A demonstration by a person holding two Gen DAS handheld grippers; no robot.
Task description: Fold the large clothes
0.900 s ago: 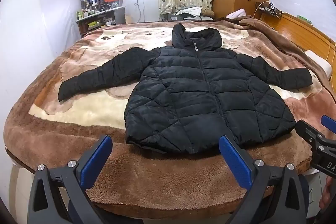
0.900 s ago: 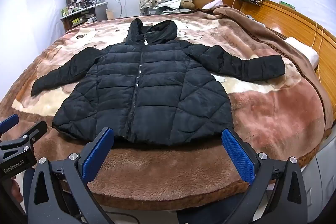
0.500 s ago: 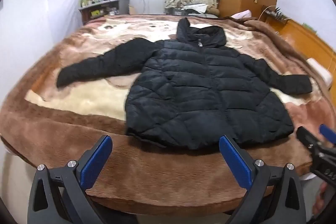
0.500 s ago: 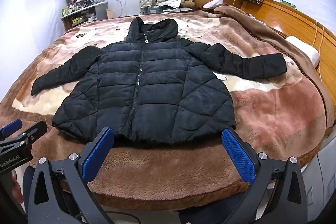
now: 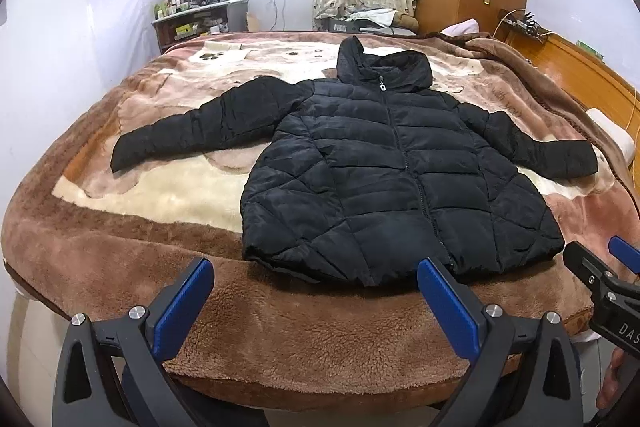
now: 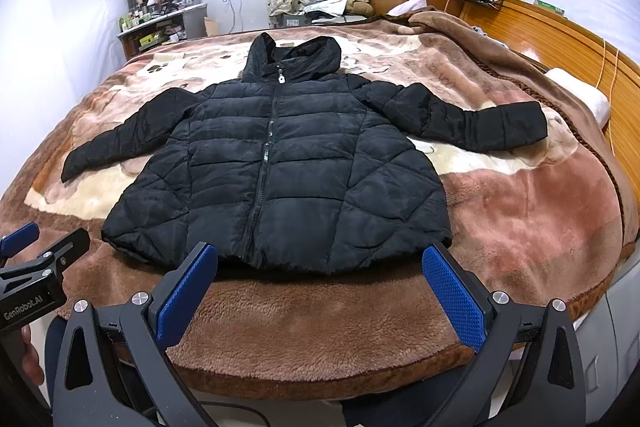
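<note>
A black hooded puffer jacket (image 5: 384, 179) lies flat and zipped on the bed, front up, hood far, both sleeves spread out; it also shows in the right wrist view (image 6: 280, 171). My left gripper (image 5: 316, 291) is open and empty, held above the bed's near edge in front of the jacket's hem. My right gripper (image 6: 320, 279) is open and empty, also just short of the hem. Each gripper shows at the edge of the other's view.
A brown and cream plush blanket (image 5: 120, 227) covers the bed. A wooden headboard (image 6: 580, 39) and a white pillow (image 6: 580, 95) are at the right. A cluttered desk (image 5: 192, 23), a curtained window and a wooden wardrobe stand at the far wall.
My left gripper has tilted and shifted slightly, so the jacket sits a bit differently in its view. The right gripper has barely moved. The jacket has not moved.
</note>
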